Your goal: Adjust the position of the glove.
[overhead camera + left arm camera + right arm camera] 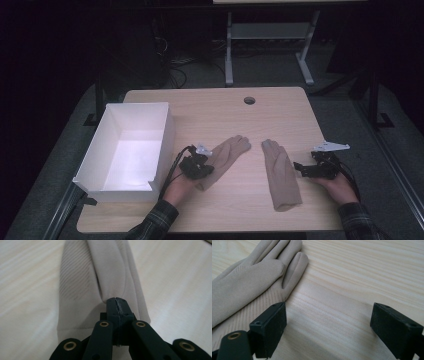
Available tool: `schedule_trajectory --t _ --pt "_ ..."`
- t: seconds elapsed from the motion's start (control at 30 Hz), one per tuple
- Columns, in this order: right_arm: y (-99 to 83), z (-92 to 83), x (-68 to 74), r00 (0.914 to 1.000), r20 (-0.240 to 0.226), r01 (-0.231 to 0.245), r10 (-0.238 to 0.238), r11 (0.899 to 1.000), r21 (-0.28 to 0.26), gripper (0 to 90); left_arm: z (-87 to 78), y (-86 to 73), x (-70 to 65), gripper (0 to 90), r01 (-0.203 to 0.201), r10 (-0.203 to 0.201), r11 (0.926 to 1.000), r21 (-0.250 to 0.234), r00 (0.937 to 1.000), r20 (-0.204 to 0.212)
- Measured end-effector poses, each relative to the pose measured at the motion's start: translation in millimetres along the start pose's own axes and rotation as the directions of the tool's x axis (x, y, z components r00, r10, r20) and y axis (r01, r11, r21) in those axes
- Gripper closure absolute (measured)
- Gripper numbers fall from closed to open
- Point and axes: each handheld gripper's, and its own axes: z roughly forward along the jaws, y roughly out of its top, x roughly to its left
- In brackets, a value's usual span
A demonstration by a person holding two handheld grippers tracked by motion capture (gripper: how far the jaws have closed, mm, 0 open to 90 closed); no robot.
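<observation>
I have the left glove (225,160) pinched at its cuff end: in the left gripper view my left gripper (117,305) has its jaws pressed together on a fold of the beige cloth, which bunches up where they bite. The glove lies on the wooden table (215,107), fingers pointing away and to the right, just right of the white box (131,148), which stands open at the table's left edge. The right glove (280,172) lies flat near it, apart from the first, with its fingers pointing away from me. My right gripper (301,167) rests just beside that glove's right edge. In the right gripper view its jaws stand wide apart over bare wood, one pad (273,327) at the glove's ribbed edge, gripping nothing.
</observation>
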Motion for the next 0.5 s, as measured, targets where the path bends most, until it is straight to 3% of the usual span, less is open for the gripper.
schedule_trajectory --t 0.13,0.27,0.33,0.5 --pt "0.0 0.0 0.2 1.0000 0.001 -0.002 0.002 1.000 -0.001 13.2 0.4 -1.6 -8.9 89.6 -0.002 0.002 1.0000 -0.002 0.9993 0.039" --pt "0.0 0.0 0.2 1.0000 0.001 -0.003 0.003 1.000 -0.001 13.2 3.4 -0.2 -21.8 89.6 -0.031 0.030 0.9995 0.004 0.9962 0.081" --pt "0.0 0.0 0.3 1.0000 0.001 -0.003 0.003 1.000 -0.001 13.2 7.2 2.2 -31.3 89.6 -0.058 0.056 0.9983 0.008 0.9914 0.118" --pt "-0.1 -0.1 0.5 1.0000 0.000 -0.002 0.002 1.000 -0.001 13.2 11.0 4.4 -40.1 89.5 -0.073 0.072 0.9973 0.005 0.9865 0.147"
